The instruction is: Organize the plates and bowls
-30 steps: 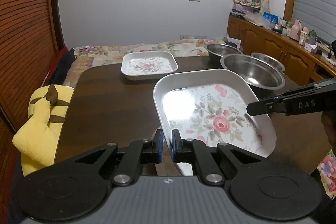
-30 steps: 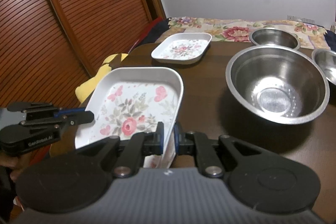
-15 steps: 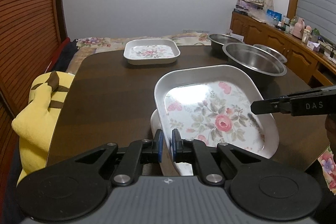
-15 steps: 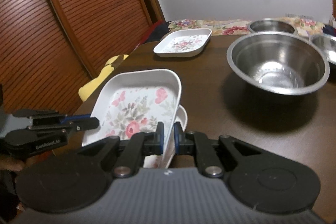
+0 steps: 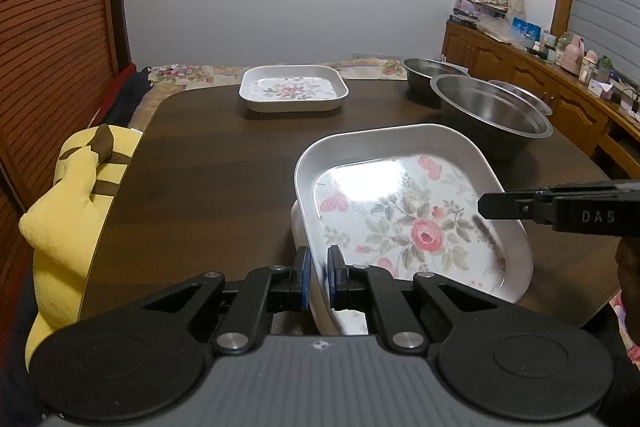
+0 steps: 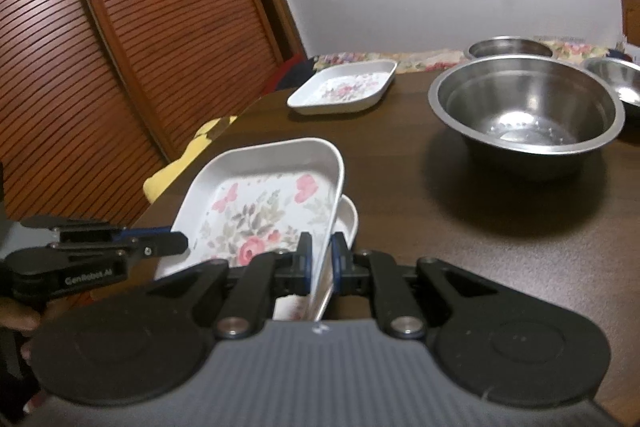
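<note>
A white square plate with a rose print (image 5: 404, 211) is held tilted just above a second white plate (image 5: 298, 227) lying under it on the dark table. My left gripper (image 5: 319, 277) is shut on the plate's near left rim. My right gripper (image 6: 320, 261) is shut on its opposite rim; it also shows in the left wrist view (image 5: 486, 205). The held plate (image 6: 260, 211) and the lower one (image 6: 348, 223) show in the right wrist view. A third floral plate (image 5: 294, 91) sits at the table's far side.
A large steel bowl (image 6: 524, 107) stands right of the plates, with two more steel bowls (image 5: 434, 69) behind it. A yellow plush toy (image 5: 76, 187) lies at the table's left edge (image 5: 132, 155). A wooden cabinet (image 5: 520, 71) lines the right wall.
Both grippers have lowered the floral plate toward the table, over the second plate underneath. The tilt has lessened. Both grips are unchanged.
</note>
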Available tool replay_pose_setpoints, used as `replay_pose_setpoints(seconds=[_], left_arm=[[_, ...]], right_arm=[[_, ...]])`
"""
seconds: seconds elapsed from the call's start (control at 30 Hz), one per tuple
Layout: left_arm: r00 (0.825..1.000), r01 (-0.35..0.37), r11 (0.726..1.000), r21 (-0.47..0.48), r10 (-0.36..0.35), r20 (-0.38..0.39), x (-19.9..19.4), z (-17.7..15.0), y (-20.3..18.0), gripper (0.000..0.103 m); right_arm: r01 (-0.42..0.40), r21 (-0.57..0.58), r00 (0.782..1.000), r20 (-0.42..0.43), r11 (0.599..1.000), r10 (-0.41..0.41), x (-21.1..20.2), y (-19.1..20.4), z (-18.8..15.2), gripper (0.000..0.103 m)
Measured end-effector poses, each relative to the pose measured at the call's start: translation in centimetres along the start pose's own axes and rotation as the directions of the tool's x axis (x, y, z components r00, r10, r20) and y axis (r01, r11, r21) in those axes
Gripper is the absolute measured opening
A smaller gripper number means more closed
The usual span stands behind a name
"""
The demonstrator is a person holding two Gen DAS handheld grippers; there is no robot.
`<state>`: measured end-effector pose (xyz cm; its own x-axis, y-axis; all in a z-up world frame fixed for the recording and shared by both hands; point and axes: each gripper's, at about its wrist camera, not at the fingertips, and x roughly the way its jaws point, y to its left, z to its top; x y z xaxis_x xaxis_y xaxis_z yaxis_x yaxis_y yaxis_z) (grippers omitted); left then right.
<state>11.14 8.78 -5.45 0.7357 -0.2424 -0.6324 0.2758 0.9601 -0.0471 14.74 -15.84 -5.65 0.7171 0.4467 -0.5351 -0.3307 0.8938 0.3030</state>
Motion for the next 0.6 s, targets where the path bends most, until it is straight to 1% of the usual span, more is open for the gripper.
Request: replay_pose_setpoints(seconds=[0.13, 0.27, 0.47, 0.6], left_arm=[[1.000, -0.005, 1.000, -0.002, 0.005, -0.004, 0.2, -0.3, 0.0, 0.009], [1.000, -0.008, 1.000, -0.007, 0.008, 0.002, 0.2, -0.4, 0.1, 0.009], [1.000, -0.013, 1.000, -0.002, 0.013, 0.007, 0.3, -0.6, 0.2, 0.009], [1.000, -0.012, 1.000, -0.004, 0.012, 0.015, 0.2, -0.6, 0.3, 0.009]], right_arm=[[0.008, 0.004, 1.000, 0.025, 1.000, -0.008, -0.1, 0.1, -0.7, 0.012], [0.020, -0.019, 0.999, 0.036, 1.000, -0.020, 0.1, 0.6, -0.9, 0.012], [0.028, -0.031, 0.998, 0.058, 0.999, -0.026, 0.0, 0.7, -1.5, 0.015], [0.026, -0.019, 0.998, 0.049, 0.999, -0.025, 0.2, 0.4, -1.5, 0.016]])
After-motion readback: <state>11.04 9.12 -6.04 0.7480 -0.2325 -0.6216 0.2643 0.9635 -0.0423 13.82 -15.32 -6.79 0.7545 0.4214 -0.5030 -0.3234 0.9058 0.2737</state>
